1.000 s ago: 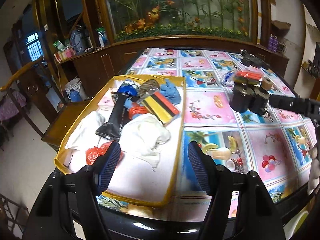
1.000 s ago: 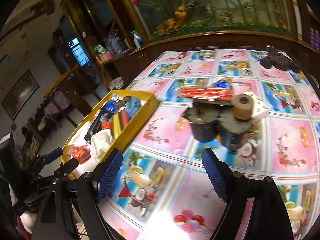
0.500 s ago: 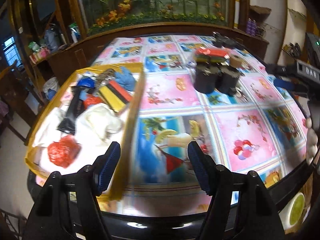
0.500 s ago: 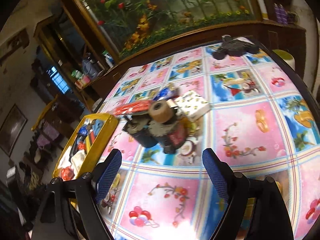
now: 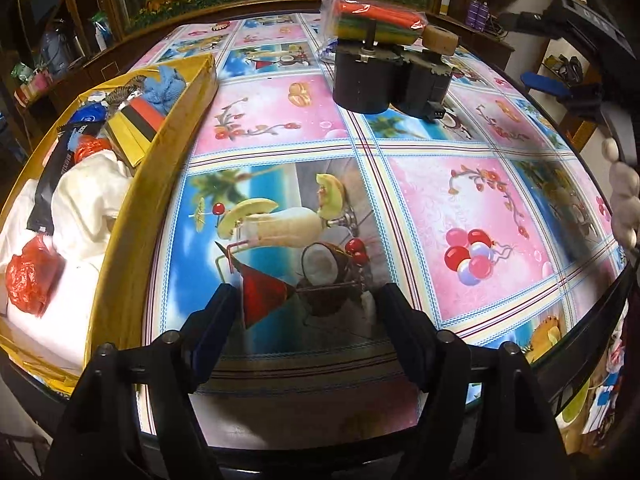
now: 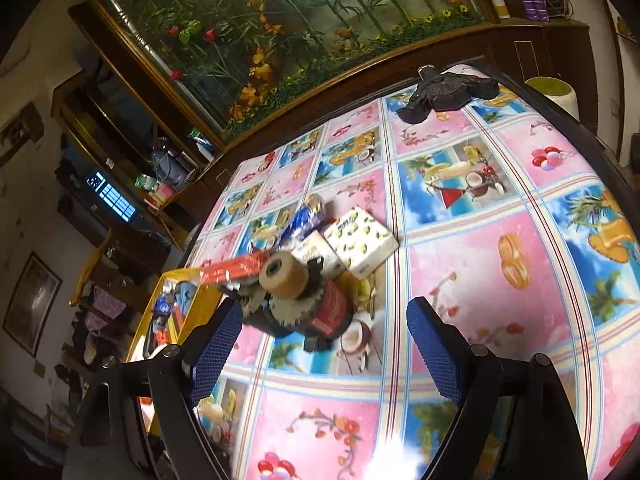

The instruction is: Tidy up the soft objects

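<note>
A yellow box (image 5: 160, 184) at the table's left holds soft items: a white cloth (image 5: 88, 196), a red plastic bag (image 5: 30, 276), a blue cloth (image 5: 168, 84) and a striped pack (image 5: 140, 120). My left gripper (image 5: 306, 312) hangs over bare tablecloth beside the box, its jaws opening with nothing between them. Further back lies a pile: black motors (image 5: 360, 84), a rainbow pack in plastic (image 5: 376, 20) and a tan roll (image 5: 440, 38). My right gripper (image 6: 324, 308) is open and empty just short of that pile, which includes a lemon-print tissue pack (image 6: 362, 246), the tan roll (image 6: 284, 276) and a blue packet (image 6: 304, 216).
A black object (image 6: 448, 92) lies at the table's far edge, with a green-topped stool (image 6: 552, 90) beyond it. A dark wooden cabinet with a flower mural runs behind the table. The right gripper's blue finger (image 5: 544, 80) shows at the right in the left wrist view.
My left gripper moved from above the box to the right, lower over the tablecloth, and its jaws spread a little. My right gripper rolled and shifted, so the pile sits closer between its fingers.
</note>
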Tool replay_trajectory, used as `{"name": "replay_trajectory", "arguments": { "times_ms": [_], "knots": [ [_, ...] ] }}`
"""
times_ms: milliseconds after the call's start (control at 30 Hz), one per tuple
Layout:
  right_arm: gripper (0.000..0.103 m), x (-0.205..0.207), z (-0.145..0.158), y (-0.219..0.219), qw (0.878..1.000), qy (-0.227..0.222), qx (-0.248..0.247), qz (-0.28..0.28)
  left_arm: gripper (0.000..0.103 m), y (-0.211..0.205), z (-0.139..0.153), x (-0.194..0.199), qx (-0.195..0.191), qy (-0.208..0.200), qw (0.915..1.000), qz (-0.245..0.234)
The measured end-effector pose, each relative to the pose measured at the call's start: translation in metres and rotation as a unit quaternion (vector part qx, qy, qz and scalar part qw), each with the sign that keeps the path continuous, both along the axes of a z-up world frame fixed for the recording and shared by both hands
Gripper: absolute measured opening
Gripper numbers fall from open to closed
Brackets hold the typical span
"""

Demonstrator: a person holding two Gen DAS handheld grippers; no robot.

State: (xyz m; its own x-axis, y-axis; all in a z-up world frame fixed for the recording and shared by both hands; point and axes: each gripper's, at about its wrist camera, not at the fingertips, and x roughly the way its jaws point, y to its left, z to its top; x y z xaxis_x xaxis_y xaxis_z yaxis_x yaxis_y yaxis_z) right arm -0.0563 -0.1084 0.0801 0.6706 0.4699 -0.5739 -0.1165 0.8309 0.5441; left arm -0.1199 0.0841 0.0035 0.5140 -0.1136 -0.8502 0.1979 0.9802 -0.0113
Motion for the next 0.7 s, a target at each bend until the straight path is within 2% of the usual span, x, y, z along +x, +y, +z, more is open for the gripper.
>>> {"name": "replay_trajectory", "arguments": {
  "times_ms": [167, 300, 433, 533, 600, 633, 700],
  "knots": [
    [0.086, 0.025, -0.002, 0.005, 1.000, 0.003, -0.004, -0.008, 0.103, -0.002, -0.006, 0.003, -0.005, 0.004, 0.9999, -0.010],
    [0.088, 0.053, -0.010, 0.008, 0.999, 0.026, -0.022, -0.009, 0.103, -0.004, -0.009, 0.004, -0.004, -0.001, 0.9999, -0.012],
    [0.088, 0.081, -0.023, 0.005, 0.998, 0.055, -0.017, -0.020, 0.103, -0.004, -0.008, 0.006, 0.001, 0.013, 0.9987, -0.048],
    [0.088, 0.102, -0.035, 0.006, 0.997, 0.073, 0.000, -0.026, 0.102, 0.003, -0.003, 0.013, -0.031, 0.029, 0.9971, -0.063],
    [0.088, 0.116, -0.041, 0.011, 0.996, 0.082, 0.001, -0.024, 0.100, 0.011, 0.007, 0.022, -0.068, 0.036, 0.9948, -0.067],
    [0.088, 0.122, -0.043, 0.014, 0.996, 0.083, 0.000, -0.022, 0.100, 0.015, 0.018, 0.030, -0.078, 0.028, 0.9945, -0.063],
    [0.088, 0.137, -0.046, 0.025, 0.996, 0.087, -0.007, -0.010, 0.100, 0.021, 0.036, 0.043, -0.067, -0.004, 0.9963, -0.054]
  ]
}}
